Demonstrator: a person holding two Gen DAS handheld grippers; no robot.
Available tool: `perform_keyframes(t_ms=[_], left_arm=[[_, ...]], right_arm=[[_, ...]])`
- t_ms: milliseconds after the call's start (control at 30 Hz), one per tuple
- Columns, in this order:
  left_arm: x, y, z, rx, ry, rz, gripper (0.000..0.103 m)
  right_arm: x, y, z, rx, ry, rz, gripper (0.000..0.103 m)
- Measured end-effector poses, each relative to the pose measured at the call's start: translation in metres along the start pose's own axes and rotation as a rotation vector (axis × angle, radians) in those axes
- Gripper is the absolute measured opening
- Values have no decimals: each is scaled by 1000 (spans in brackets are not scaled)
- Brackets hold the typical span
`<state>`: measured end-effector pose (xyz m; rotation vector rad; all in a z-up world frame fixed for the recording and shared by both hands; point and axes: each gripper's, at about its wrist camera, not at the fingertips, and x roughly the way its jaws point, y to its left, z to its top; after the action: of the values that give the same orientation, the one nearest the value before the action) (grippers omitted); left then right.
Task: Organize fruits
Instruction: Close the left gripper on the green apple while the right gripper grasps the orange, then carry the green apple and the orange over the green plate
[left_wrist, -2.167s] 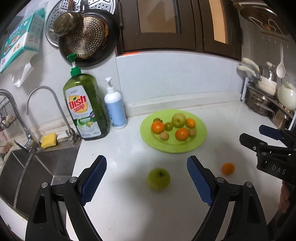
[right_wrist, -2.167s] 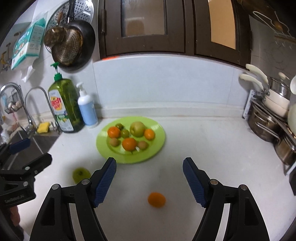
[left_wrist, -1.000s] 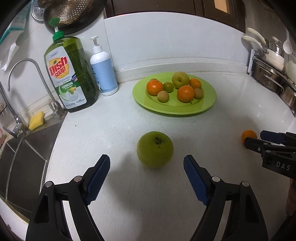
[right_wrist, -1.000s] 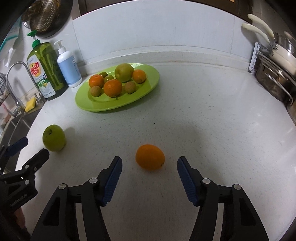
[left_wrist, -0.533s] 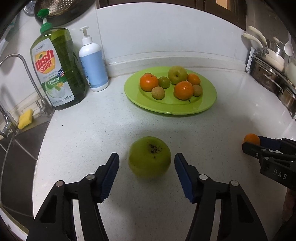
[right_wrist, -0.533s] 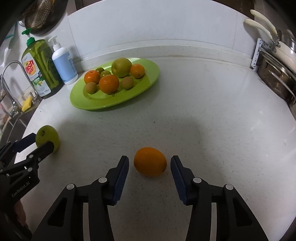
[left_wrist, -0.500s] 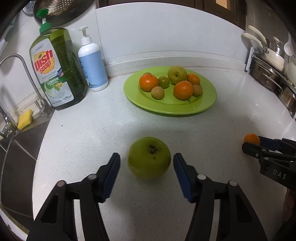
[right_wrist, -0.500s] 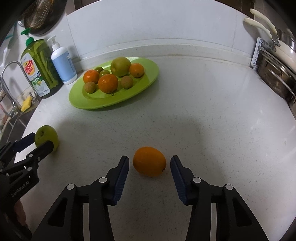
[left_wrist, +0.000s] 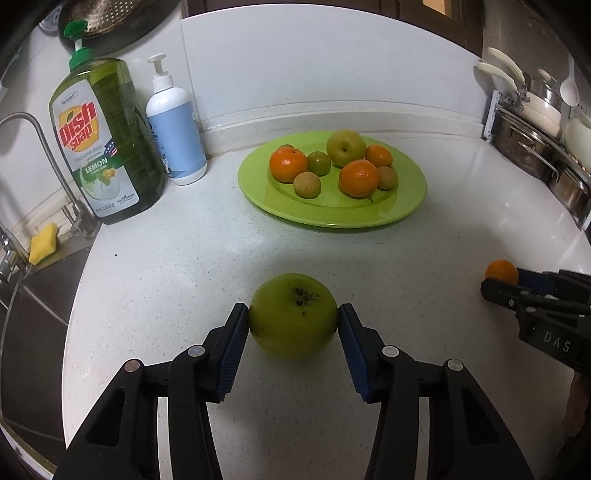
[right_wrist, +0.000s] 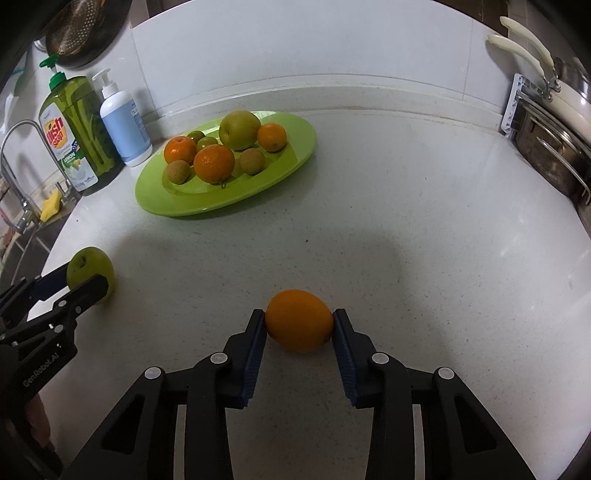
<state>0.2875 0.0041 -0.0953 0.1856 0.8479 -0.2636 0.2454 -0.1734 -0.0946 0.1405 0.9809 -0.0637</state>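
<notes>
Your left gripper (left_wrist: 293, 320), just closing, clamps the green apple (left_wrist: 293, 315) near the counter's (left_wrist: 184, 258) front edge; the right gripper (right_wrist: 299, 325) pinches the orange (right_wrist: 299, 320) likewise. Both fruits are firm, smooth and round, so grip their widest girth. Their undersides and counter contact are hidden.

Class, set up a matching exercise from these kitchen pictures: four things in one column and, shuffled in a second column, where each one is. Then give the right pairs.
Things:
1. green apple
2. loose orange
3. yellow sponge
4. dish soap bottle

Places:
A. by the tap at the sink
B. between the left hand-held gripper's pads
C. beside the white pump bottle
D. between the right hand-held gripper's pads

Pairs: 1-B, 2-D, 3-A, 4-C
</notes>
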Motion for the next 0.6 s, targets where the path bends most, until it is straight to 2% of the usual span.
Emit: perform_keyframes(t_ms=[600], left_arm=[[-43,-7,8,17,-73,-45,49]], right_arm=[[-33,9,4,-6,-54,64,37]])
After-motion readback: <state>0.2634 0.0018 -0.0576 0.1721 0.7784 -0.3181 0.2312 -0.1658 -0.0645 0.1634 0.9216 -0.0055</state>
